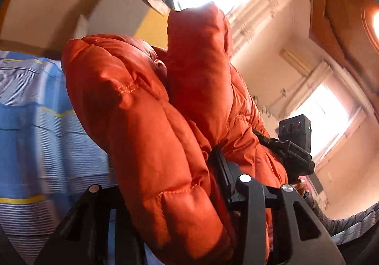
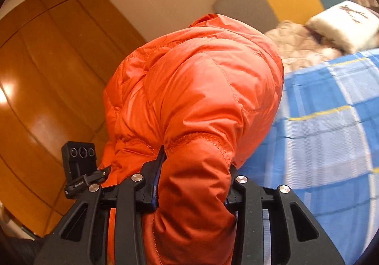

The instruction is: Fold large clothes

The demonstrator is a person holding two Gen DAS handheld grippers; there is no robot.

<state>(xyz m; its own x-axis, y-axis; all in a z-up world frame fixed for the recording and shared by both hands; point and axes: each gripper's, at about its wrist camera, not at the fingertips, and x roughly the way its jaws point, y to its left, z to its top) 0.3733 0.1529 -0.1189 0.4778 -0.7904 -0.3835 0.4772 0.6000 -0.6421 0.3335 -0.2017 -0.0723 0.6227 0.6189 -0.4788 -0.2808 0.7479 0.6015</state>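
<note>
A puffy orange down jacket [image 1: 151, 108] fills the left wrist view, bunched and lifted off the bed. My left gripper [image 1: 175, 184] is shut on a thick fold of it; the jacket hides the left finger's tip. In the right wrist view the same jacket [image 2: 196, 89] hangs in front of the camera. My right gripper [image 2: 194, 170] is shut on a padded roll of it, one black finger [image 2: 156, 170] pressed on each side. The right gripper's camera block [image 1: 295, 130] shows behind the jacket in the left wrist view, and the left gripper's camera block [image 2: 80, 158] shows in the right wrist view.
A bed with a blue, white and yellow checked sheet [image 2: 331, 127] lies beneath; it also shows in the left wrist view [image 1: 30, 122]. A beige quilt [image 2: 305, 44] and a white pillow [image 2: 345, 25] sit at its head. Wooden wardrobe doors [image 2: 47, 80] stand at the left. Bright windows [image 1: 327, 113] are behind.
</note>
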